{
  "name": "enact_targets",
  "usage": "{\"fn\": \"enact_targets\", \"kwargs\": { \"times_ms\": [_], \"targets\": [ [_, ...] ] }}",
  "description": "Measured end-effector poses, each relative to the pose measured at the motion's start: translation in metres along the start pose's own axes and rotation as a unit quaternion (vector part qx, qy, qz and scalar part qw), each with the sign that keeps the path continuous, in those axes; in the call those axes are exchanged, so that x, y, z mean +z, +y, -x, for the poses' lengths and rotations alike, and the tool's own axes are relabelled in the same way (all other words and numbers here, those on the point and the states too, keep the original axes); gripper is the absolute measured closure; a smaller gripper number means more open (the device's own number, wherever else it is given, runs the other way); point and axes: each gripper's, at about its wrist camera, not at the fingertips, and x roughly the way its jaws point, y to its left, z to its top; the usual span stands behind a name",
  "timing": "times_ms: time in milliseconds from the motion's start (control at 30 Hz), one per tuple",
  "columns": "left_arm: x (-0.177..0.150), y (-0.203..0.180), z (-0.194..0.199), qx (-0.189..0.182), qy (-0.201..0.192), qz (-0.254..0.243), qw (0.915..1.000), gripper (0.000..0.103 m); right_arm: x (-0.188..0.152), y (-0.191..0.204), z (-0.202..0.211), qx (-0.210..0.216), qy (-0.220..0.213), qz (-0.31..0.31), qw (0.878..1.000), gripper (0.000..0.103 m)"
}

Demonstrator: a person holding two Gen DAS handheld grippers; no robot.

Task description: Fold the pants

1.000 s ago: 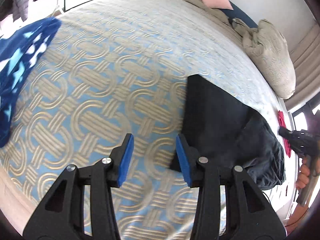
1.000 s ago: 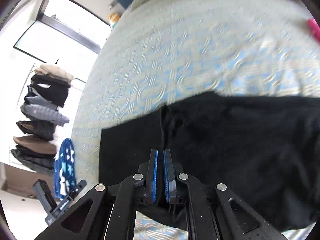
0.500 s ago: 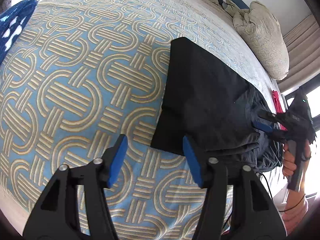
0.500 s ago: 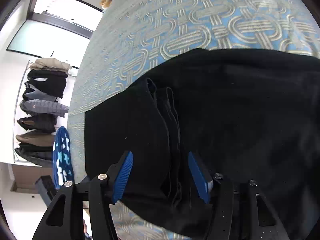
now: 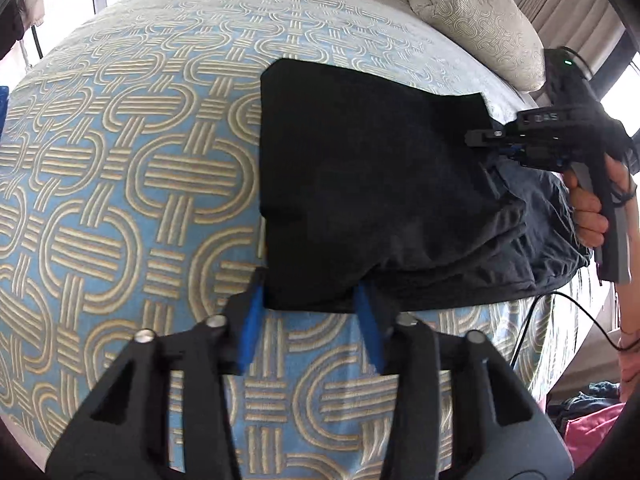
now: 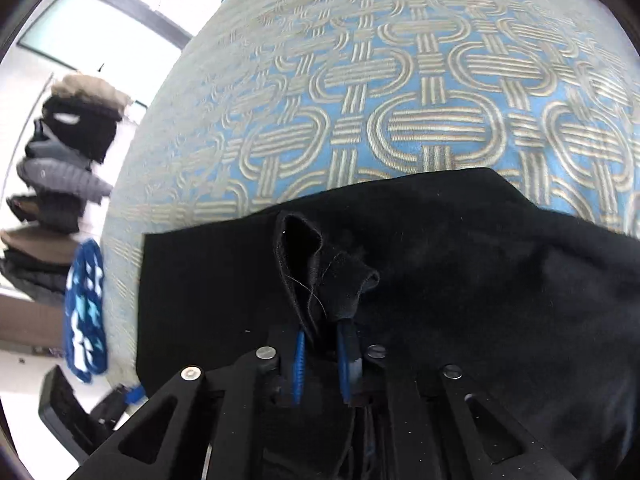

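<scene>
From the left wrist camera, the black pants [image 5: 360,184] lie folded on the bed [image 5: 120,160], whose cover is blue with a woven pattern of tan interlocked loops. The fabric forms a flat, squarish panel with a straight left edge and crisp corners, while toward the bed's right edge it bunches into grey-black wrinkles and stacked layers. The left gripper [image 5: 310,312] has its blue pads on either side of the near corner of the pants; its jaws have just been closing, the cloth sits between them, and whether the pads already press it cannot be told. At the right, the right gripper [image 5: 510,152], held in a person's hand [image 5: 592,208], meets the bunched end of the pants. A patterned pillow [image 5: 480,20] lies at the bed's far right corner. From the right wrist camera, the pants fill the lower frame as a dark mass lying across the bed near its near edge. The right gripper [image 6: 322,354] has just been closing and now pinches a raised ridge of layered hems, which stands up between the narrow blue pads. Beyond the bed's left edge, a rack of clothes [image 6: 56,168] shows.
</scene>
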Motion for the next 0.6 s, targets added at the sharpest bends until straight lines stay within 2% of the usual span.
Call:
{"fn": "enact_targets", "kwargs": {
  "times_ms": [33,100,167,200,233,267,333,400,467,533,600],
  "targets": [
    [0.001,0.001,0.003,-0.025,-0.004,0.006,0.9997,0.076,-0.002,-0.001,0.009,0.003,-0.013,-0.006,1.0,0.092],
    [0.0,0.002,0.012,-0.039,-0.018,0.006,0.9991,0.076,-0.01,-0.003,0.035,0.006,-0.04,-0.02,0.999,0.092],
    [-0.002,0.002,0.016,-0.05,-0.019,-0.002,0.9986,0.072,-0.015,-0.006,0.054,-0.028,-0.057,-0.018,0.998,0.092],
    [-0.003,0.003,0.016,-0.052,-0.012,-0.001,0.9986,0.066,-0.016,-0.008,0.058,-0.047,-0.061,-0.016,0.997,0.092],
    [-0.004,0.003,0.014,-0.051,-0.003,0.001,0.9987,0.061,-0.016,-0.01,0.059,-0.064,-0.064,-0.01,0.996,0.092],
    [-0.004,0.003,0.013,-0.048,0.004,0.005,0.9988,0.061,-0.015,-0.014,0.058,-0.075,-0.062,-0.003,0.995,0.092],
    [-0.005,-0.001,0.012,-0.047,0.003,0.011,0.9989,0.06,-0.014,-0.027,0.049,-0.07,-0.052,-0.016,0.996,0.09],
    [-0.007,-0.005,0.01,-0.04,-0.001,0.011,0.9991,0.057,-0.012,-0.04,0.035,-0.059,-0.031,-0.034,0.997,0.079],
    [-0.01,-0.007,0.009,-0.031,-0.005,0.005,0.9995,0.052,-0.012,-0.049,0.027,-0.092,-0.01,-0.054,0.994,0.076],
    [-0.006,-0.007,0.008,-0.028,-0.005,-0.003,0.9996,0.051,-0.013,-0.05,0.031,-0.125,-0.021,-0.068,0.99,0.075],
    [-0.003,-0.008,0.006,-0.032,-0.005,-0.006,0.9994,0.051,-0.01,-0.039,0.045,-0.154,-0.055,-0.061,0.985,0.073]
  ]
}}
